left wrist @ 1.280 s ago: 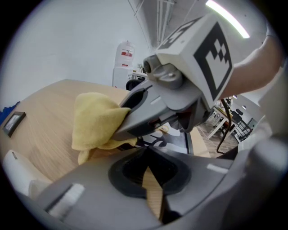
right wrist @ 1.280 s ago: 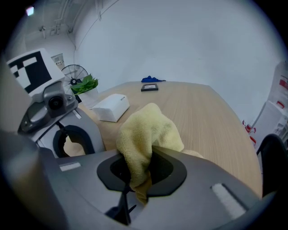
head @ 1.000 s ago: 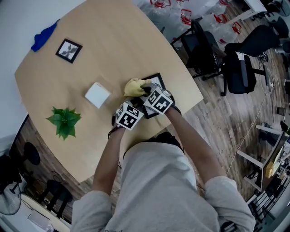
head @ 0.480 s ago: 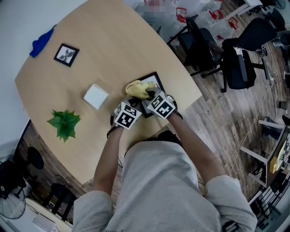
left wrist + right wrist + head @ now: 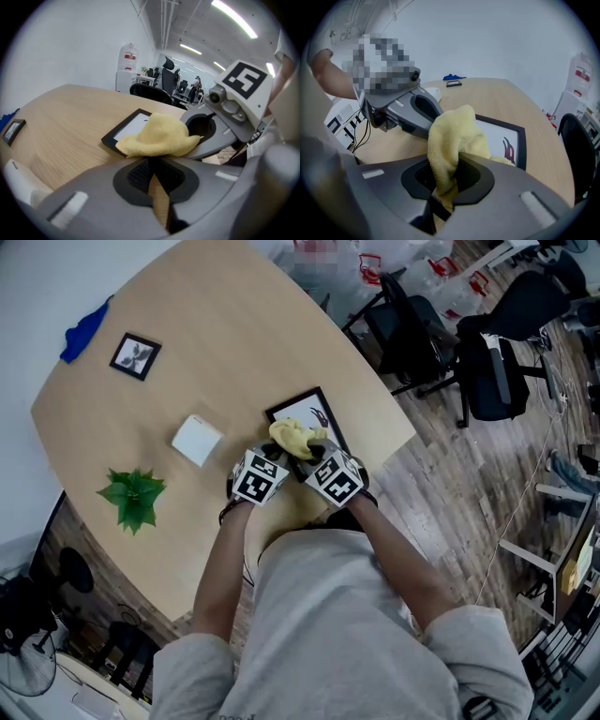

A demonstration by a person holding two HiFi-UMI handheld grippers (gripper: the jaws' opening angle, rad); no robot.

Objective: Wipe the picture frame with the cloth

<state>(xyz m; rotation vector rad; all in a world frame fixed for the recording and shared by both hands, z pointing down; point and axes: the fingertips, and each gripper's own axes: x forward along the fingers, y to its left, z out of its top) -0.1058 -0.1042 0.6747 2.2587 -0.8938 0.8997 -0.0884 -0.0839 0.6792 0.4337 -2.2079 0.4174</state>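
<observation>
Our right gripper [image 5: 449,168] pinches the yellow cloth [image 5: 292,437], bunched on the black picture frame [image 5: 314,411] near the table's [image 5: 234,343] edge. Our left gripper [image 5: 151,164] sits just beside it — jaws pressed together on nothing.

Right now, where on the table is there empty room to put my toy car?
The widest bare wood is at the far side of the table, between the small frame and the big picture frame. Another bare patch lies at the near edge, right of the plant. It is crowded around the yellow cloth on the big picture frame.
</observation>
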